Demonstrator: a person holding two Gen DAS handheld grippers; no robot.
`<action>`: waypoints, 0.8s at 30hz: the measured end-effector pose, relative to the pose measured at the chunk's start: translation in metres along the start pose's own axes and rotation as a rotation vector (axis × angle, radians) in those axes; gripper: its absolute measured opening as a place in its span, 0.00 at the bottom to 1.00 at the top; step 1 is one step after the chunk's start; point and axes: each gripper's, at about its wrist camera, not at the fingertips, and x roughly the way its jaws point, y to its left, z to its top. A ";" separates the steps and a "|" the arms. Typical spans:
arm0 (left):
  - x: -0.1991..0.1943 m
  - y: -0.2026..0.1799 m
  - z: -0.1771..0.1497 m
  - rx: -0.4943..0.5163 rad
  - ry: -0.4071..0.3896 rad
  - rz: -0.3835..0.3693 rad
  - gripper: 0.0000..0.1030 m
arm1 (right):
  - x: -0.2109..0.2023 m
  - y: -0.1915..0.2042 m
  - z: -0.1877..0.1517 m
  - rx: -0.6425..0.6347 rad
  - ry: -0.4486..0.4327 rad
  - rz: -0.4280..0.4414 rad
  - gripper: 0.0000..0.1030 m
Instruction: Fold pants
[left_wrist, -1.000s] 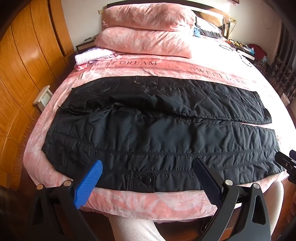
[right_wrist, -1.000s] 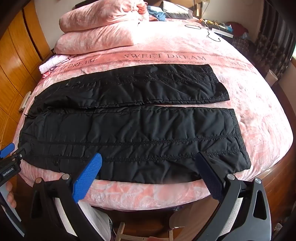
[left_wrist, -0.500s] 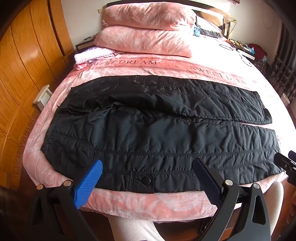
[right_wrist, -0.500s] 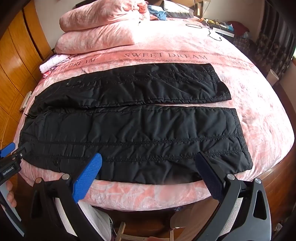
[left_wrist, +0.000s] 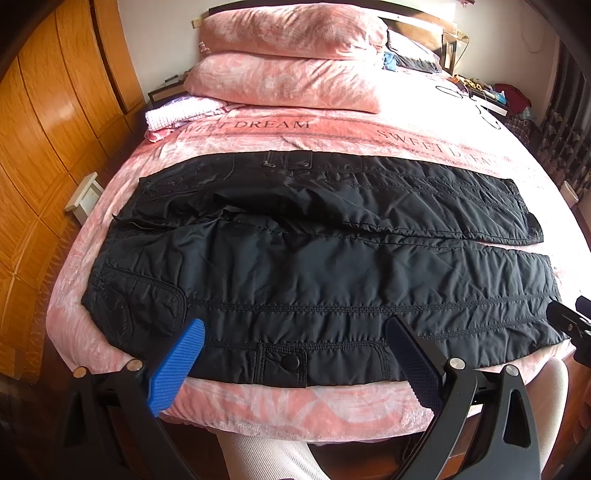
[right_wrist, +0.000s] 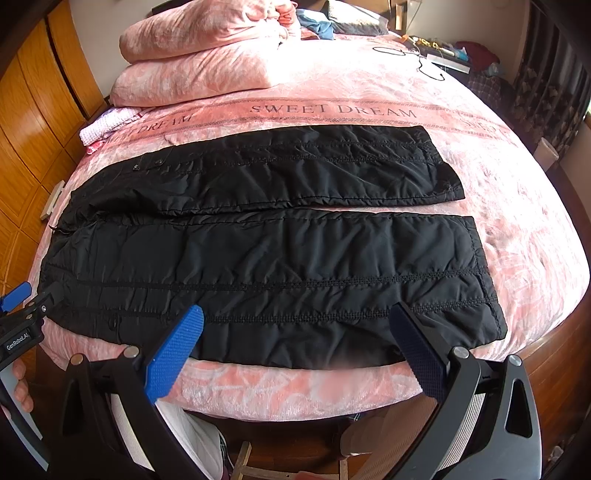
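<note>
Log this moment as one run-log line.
stage: pre-grasp | pants: flat on bed, unfolded | left gripper: open, empty | right gripper: open, empty

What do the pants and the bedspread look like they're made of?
Pants: likely padded nylon or polyester shell; black with a slight sheen, puffy between stitched quilting lines. Bedspread: seemingly plush velvet or fleece; pink, with a mottled crushed pile that catches the light.

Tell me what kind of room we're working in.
A bedroom, most likely in a home: the pants lie on a bed with stacked pink pillows, and a wooden wardrobe stands alongside.
</note>
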 end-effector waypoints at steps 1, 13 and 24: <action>0.000 -0.001 -0.001 0.001 0.000 0.000 0.96 | 0.000 0.000 0.000 0.000 0.000 0.000 0.98; 0.006 -0.004 0.005 0.011 0.007 0.003 0.96 | 0.002 -0.001 0.000 0.003 0.002 0.004 0.98; 0.008 -0.004 0.005 0.013 0.015 0.006 0.97 | 0.006 -0.002 -0.001 0.012 0.008 0.011 0.98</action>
